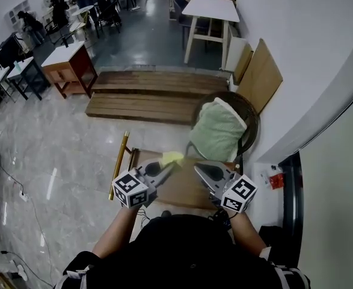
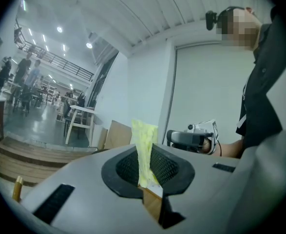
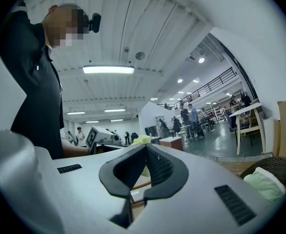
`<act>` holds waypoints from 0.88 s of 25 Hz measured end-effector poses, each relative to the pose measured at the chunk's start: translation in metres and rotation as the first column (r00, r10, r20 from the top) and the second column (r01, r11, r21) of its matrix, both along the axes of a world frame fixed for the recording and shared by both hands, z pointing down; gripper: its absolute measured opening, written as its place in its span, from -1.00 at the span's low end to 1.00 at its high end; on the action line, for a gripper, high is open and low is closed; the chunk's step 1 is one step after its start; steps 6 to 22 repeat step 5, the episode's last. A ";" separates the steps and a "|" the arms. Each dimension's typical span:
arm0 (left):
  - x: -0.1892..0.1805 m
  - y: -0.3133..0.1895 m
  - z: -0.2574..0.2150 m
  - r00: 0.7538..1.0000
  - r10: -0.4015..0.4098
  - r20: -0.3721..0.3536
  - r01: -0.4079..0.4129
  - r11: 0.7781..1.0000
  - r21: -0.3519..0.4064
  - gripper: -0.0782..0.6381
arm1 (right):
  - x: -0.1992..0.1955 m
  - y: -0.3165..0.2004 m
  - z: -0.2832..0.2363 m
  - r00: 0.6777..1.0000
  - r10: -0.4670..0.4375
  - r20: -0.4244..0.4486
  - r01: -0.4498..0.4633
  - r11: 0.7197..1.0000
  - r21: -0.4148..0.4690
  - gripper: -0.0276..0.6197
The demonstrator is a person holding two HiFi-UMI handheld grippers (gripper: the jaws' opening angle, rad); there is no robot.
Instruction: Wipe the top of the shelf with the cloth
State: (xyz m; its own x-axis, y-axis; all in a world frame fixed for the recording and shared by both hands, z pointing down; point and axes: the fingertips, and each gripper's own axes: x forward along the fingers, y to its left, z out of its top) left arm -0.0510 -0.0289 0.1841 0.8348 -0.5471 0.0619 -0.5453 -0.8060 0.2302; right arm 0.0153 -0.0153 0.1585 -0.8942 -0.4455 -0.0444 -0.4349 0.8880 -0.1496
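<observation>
A small yellow cloth (image 1: 171, 158) is pinched in my left gripper (image 1: 164, 165), which is shut on it above the brown wooden shelf top (image 1: 185, 191). In the left gripper view the cloth (image 2: 143, 147) stands up as a narrow strip between the black pads, and the right gripper (image 2: 194, 138) shows beyond it. My right gripper (image 1: 208, 172) hovers over the shelf top to the right of the cloth, jaws together and holding nothing. From the right gripper view, the cloth (image 3: 142, 140) and the left gripper (image 3: 102, 136) lie past its closed tips.
A wicker chair with a pale green cushion (image 1: 219, 130) stands just beyond the shelf. Wooden platforms (image 1: 152, 99) lie farther out on the floor. A brass-coloured rod (image 1: 119, 164) leans by the shelf's left side. The white wall (image 1: 320, 71) runs close on the right.
</observation>
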 end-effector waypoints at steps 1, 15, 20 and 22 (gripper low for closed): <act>0.002 0.000 0.000 1.000 0.000 -0.001 0.000 1.000 0.000 -0.69 | 0.002 0.000 0.000 1.000 -0.001 -0.002 0.001 1.000 0.002 -0.84; 0.009 0.000 0.001 1.000 0.006 0.005 -0.006 1.000 0.008 -0.69 | 0.010 -0.003 0.002 1.000 -0.002 -0.013 0.002 1.000 0.003 -0.84; 0.009 0.000 0.001 1.000 0.006 0.005 -0.006 1.000 0.008 -0.69 | 0.010 -0.003 0.002 1.000 -0.002 -0.013 0.002 1.000 0.003 -0.84; 0.009 0.000 0.001 1.000 0.006 0.005 -0.006 1.000 0.008 -0.69 | 0.010 -0.003 0.002 1.000 -0.002 -0.013 0.002 1.000 0.003 -0.84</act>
